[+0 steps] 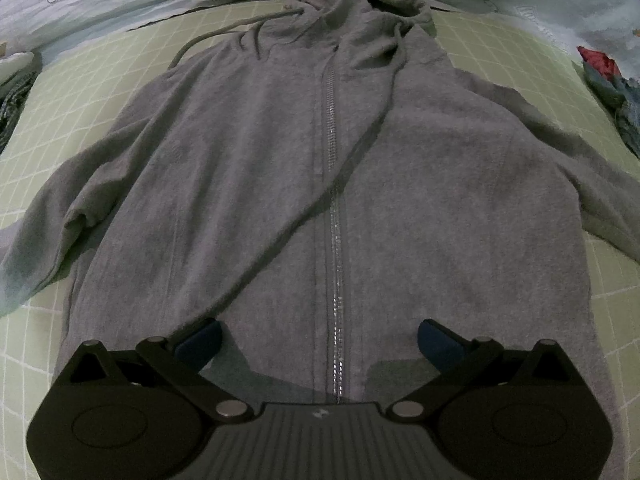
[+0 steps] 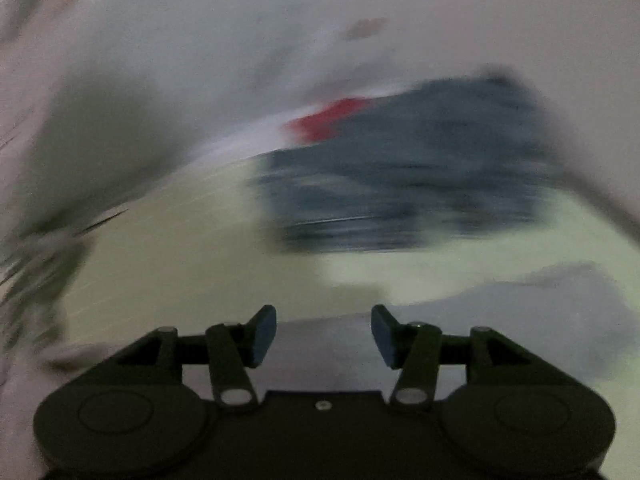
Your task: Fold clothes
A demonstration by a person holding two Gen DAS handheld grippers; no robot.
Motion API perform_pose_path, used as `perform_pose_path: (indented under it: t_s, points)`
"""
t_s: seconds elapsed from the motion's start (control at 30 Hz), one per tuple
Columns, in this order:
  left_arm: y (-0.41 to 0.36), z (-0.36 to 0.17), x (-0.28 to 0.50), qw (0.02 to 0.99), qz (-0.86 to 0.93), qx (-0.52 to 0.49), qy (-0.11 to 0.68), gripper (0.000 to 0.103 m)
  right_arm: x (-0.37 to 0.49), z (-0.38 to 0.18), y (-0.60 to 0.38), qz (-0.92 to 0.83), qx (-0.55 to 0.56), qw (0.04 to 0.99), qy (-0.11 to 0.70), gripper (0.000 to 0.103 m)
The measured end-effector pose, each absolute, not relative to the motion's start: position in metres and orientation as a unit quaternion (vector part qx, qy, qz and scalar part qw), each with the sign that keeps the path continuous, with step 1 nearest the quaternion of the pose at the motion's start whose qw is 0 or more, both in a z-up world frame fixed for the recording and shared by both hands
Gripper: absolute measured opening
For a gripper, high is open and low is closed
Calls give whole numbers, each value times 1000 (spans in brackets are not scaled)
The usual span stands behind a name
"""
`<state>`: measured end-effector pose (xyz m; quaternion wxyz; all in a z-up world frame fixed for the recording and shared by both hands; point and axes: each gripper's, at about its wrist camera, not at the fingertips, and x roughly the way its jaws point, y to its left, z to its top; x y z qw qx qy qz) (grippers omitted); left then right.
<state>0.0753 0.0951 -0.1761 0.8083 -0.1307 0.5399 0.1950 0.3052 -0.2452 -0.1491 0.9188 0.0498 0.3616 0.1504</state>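
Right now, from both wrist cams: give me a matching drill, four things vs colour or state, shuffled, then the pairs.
Things:
1. hoodie
2. mat
3. left gripper
4. dark pile

Colour or state:
A. pale green with a white grid
B. grey, spread flat, zipped up
C. blurred, red patch beside it
D. open, holding nothing

Pairs: 1-B, 2-A, 3-D, 4-C

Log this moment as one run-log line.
grey hoodie: flat, zipped, unfolded | left hand-held gripper: open over hem | right hand-held gripper: open, view blurred | dark clothes: beside
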Motion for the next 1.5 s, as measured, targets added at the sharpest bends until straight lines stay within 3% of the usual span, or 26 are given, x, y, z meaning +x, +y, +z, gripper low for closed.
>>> perform_pose_path:
  t_s: [0.2,0.4,0.43,0.53,0.83,0.93,1.0,1.07,1.3,1.37,1.5]
  points:
    - [104,-177,85,807,226,-141,526,103,307,-158,-119,339,36,857,387,53]
    - [104,-177,82,817,223,-133,515,103,300,-159,-54,446,10,806,389,53]
    - [104,-177,83,818,223,-132,513,103,300,-162,-48,454,-1,801,392,49]
    - [103,-177,84,822,221,-128,509,103,306,-170,-38,445,-29,803,396,5]
    - [102,-179,85,827,219,-125,503,103,357,-178,-41,383,-34,842,379,3]
    - [102,-180,85,827,219,-125,502,103,352,-176,-41,376,-49,846,375,5]
    - [102,-179,85,826,220,-125,503,103,340,-168,-47,358,-57,861,356,19]
    - [102,-179,86,826,220,-126,504,103,326,-162,-59,336,-61,878,336,49]
    - [105,-179,89,820,220,-129,512,103,296,-175,-145,263,-27,895,360,60]
    - [106,-179,90,817,221,-131,516,103,295,-181,-173,236,-16,902,362,75]
    - [107,-178,93,809,225,-138,525,103,293,-187,-223,182,2,920,346,75]
